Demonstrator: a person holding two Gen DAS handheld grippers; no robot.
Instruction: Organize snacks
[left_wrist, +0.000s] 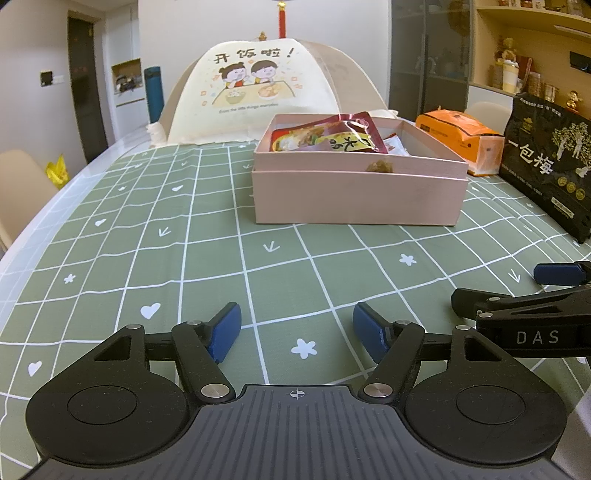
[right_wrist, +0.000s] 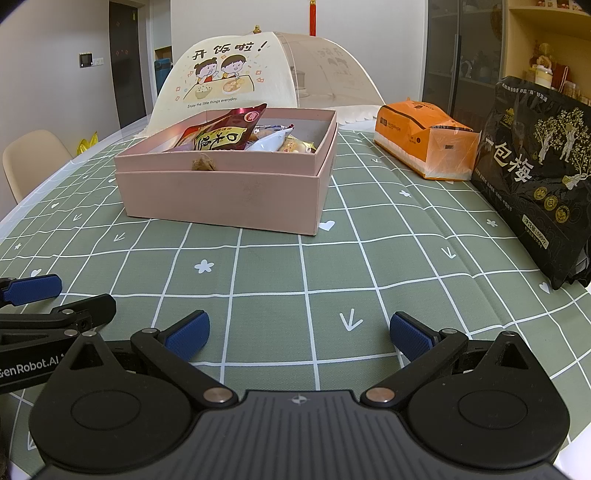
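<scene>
Green checked tablecloth (left_wrist: 207, 236) covered the table, white grid with hearts, stars and arrows. At the far end stood a dome-shaped food cover (right_wrist: 236, 77) printed with two cartoon children. In front of it sat the pink box (right_wrist: 229, 184), open-topped and nested in its lid, well apart from both grippers. Snack packets lay inside: a red packet (right_wrist: 221, 133) leaning up above the rim, smaller white wrapped snacks (right_wrist: 273, 142) beside it. A brown smudge (left_wrist: 379, 167) marked the box's near wall. To the right of the box, a large black plum bag (right_wrist: 535, 177) stood upright, an orange tissue pack (right_wrist: 424, 144) behind it. Left gripper (left_wrist: 295, 332) hovered low over the cloth, jaws spread, nothing between them. Right gripper (right_wrist: 299, 334) just beside it, likewise spread and empty.
</scene>
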